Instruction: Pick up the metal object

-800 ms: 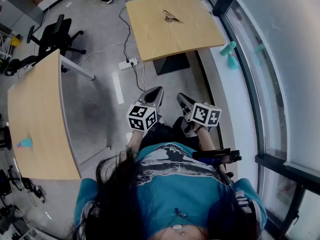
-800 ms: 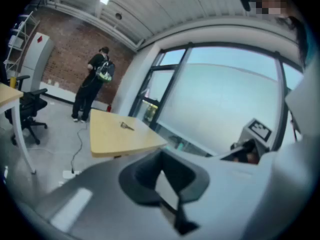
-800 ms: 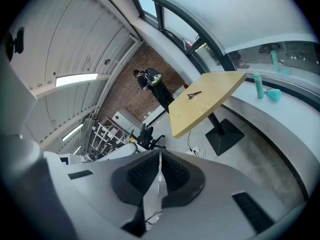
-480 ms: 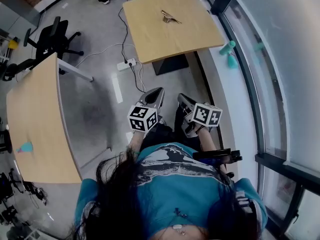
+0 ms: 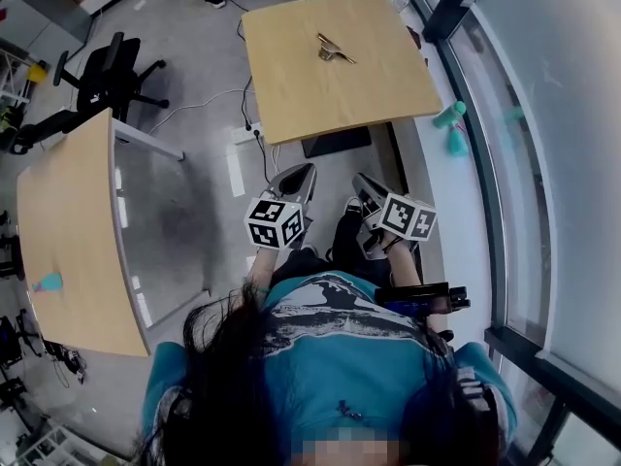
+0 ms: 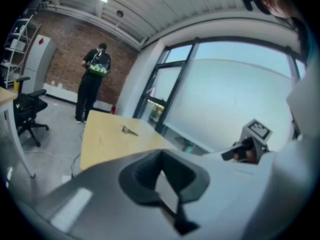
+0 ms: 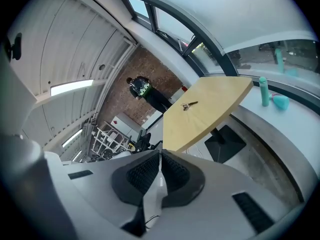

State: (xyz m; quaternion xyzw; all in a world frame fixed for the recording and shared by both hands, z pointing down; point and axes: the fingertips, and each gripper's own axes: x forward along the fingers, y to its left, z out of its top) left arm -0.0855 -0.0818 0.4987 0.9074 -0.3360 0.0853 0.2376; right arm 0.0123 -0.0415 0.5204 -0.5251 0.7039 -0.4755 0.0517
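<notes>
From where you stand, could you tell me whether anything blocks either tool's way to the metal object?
Nothing visible does. The small silvery metal object lies alone on the square light wooden table, in its far half. The left tool and right tool, both shut, are held short of the table above grey floor.

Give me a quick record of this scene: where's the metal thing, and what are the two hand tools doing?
Metal object: lies on the table, untouched
Left gripper: fingers shut, empty, short of the table
Right gripper: fingers shut, empty, beside the left one
Also there: teal bottle right of the table; person standing beyond it
</notes>
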